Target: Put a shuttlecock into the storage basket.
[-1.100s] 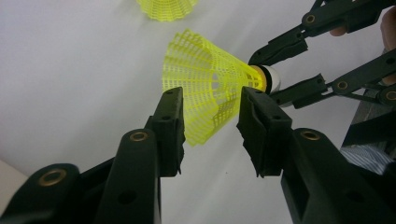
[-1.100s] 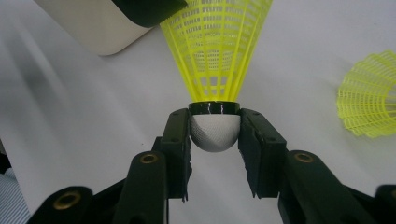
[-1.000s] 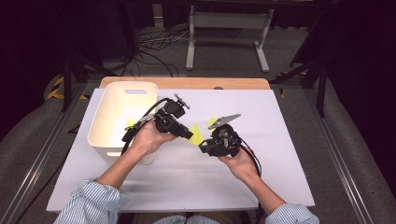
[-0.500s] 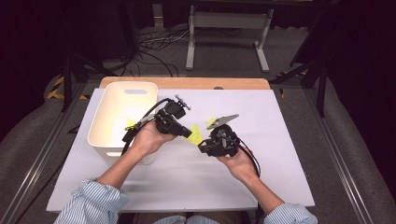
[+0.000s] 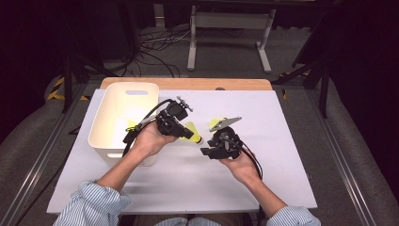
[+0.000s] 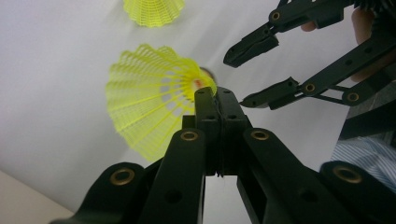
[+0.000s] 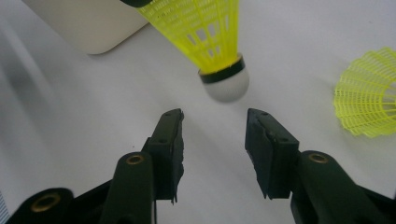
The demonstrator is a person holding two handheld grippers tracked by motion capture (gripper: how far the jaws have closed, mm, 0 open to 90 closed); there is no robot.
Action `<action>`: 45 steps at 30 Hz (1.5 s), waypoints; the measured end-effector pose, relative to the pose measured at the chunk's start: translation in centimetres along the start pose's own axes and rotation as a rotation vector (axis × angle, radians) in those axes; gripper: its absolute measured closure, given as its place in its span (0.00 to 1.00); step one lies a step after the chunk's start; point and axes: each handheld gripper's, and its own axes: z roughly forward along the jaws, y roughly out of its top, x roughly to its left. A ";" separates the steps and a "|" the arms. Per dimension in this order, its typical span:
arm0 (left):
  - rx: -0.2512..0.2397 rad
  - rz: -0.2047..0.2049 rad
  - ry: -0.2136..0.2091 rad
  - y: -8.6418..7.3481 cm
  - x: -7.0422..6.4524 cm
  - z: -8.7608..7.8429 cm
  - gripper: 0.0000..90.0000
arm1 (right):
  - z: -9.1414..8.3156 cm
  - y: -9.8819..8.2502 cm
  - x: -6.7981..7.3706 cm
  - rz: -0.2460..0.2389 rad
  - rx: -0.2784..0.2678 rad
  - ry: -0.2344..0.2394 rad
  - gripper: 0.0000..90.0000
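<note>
A yellow mesh shuttlecock (image 5: pixel 192 132) with a white cork hangs above the table between the hands. My left gripper (image 6: pixel 215 95) is shut on the rim of its skirt (image 6: pixel 149 98). My right gripper (image 7: pixel 215 119) stands open just short of the cork (image 7: pixel 226 86); its jaws have just been opening and nothing is between them. In the high view the left gripper (image 5: pixel 181 129) reaches in from the left, and the right gripper (image 5: pixel 207 145) faces it from the right.
A second yellow shuttlecock (image 5: pixel 215 123) lies on the white table (image 5: pixel 291 155) beyond the right gripper. A white bin (image 5: pixel 117 141) stands at the left behind the left hand, with something yellow (image 5: pixel 131 126) inside. A wooden strip (image 5: pixel 188 84) runs along the far edge.
The right gripper's jaws have spread apart and come off the cork. The left gripper's jaws have closed on the skirt. Both hands have stayed where they were.
</note>
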 end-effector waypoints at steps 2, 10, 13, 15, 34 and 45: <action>-0.002 -0.001 -0.002 0.0 0.0 0.0 1.00 | 0.0 -0.1 0.0 0.000 0.000 -0.002 0.59; -0.002 -0.009 0.006 0.0 0.3 -0.2 1.00 | -0.8 -1.5 -0.6 0.007 -0.041 -0.044 0.46; -0.003 -0.012 0.006 0.0 0.3 -0.2 1.00 | -1.2 -2.0 -0.9 0.013 -0.065 -0.058 0.43; -0.001 -0.011 0.007 0.0 0.3 -0.2 1.00 | -1.6 -2.4 -1.1 0.018 -0.081 -0.062 0.41; -0.010 -0.006 0.028 0.0 0.6 -0.8 1.00 | -3.5 -4.7 -2.3 0.064 -0.173 -0.083 0.29; -0.012 -0.005 0.033 0.2 0.7 -0.9 0.99 | -4.2 -6.0 -3.1 0.098 -0.200 -0.109 0.26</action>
